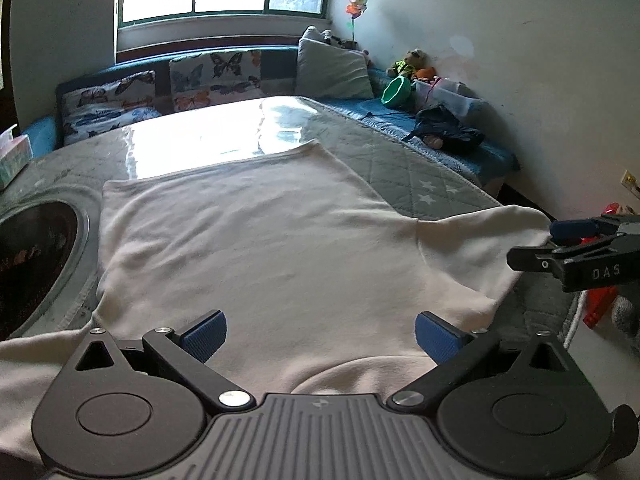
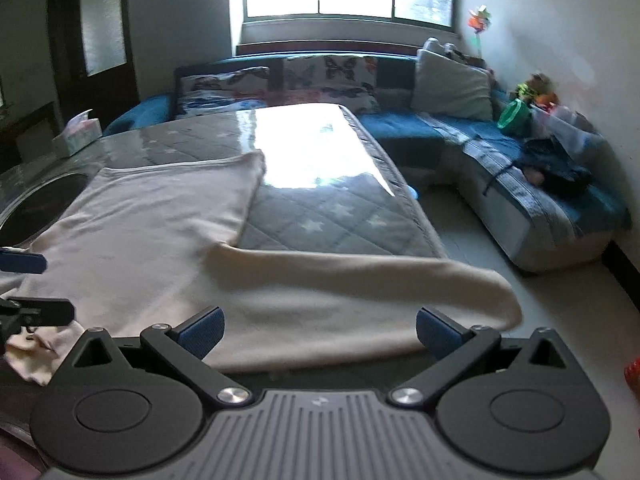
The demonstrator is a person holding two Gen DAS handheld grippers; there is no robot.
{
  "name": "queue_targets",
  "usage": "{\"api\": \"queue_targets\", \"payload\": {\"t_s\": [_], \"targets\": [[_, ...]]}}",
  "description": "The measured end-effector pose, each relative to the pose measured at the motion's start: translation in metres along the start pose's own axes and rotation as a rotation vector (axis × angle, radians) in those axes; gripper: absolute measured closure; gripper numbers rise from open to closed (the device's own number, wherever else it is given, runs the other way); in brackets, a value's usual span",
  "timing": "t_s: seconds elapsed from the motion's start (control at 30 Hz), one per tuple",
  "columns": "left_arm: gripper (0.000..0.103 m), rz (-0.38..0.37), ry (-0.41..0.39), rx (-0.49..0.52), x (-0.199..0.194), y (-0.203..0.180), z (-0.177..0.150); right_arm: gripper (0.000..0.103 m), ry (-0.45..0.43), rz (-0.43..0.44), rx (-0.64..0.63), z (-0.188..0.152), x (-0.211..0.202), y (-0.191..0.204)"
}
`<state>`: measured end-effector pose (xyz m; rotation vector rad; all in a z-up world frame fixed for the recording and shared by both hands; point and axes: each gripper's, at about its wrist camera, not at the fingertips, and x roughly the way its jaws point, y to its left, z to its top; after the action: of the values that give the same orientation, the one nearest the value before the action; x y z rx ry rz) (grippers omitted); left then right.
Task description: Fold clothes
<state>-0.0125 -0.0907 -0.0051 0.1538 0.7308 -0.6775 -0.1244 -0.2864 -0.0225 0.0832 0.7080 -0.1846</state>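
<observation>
A cream long-sleeved garment (image 1: 260,240) lies spread flat on the quilted grey table cover (image 1: 420,176), neckline toward me. My left gripper (image 1: 320,338) hovers open just above the collar area, nothing between its blue pads. In the right wrist view the garment (image 2: 152,232) has its right sleeve (image 2: 360,284) stretched out sideways past the table edge. My right gripper (image 2: 318,332) is open over that sleeve, not gripping it. The right gripper (image 1: 536,246) also shows at the left wrist view's right edge, by the sleeve end. The left gripper's fingers (image 2: 24,262) show at far left.
A tissue box (image 2: 78,132) stands on the table's far left, and a dark round opening (image 1: 36,260) lies left of the garment. A blue corner sofa (image 2: 520,160) with butterfly cushions, a green bowl (image 1: 396,90), toys and dark clothing (image 1: 448,130) wraps behind and right. Red items (image 1: 600,304) sit on the floor.
</observation>
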Motion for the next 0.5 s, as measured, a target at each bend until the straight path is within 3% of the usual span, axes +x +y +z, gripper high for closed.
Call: {"api": "queue_targets", "payload": {"t_s": [0.2,0.5], "targets": [[0.012,-0.008,0.023,-0.008,0.005,0.003,-0.003,0.0,-0.005,0.03,-0.05,0.014,0.013,0.017],[0.037,-0.038,0.023,0.005,0.004,0.003,-0.007,0.0,0.003,0.026,-0.095,0.03,0.042,0.034]]}}
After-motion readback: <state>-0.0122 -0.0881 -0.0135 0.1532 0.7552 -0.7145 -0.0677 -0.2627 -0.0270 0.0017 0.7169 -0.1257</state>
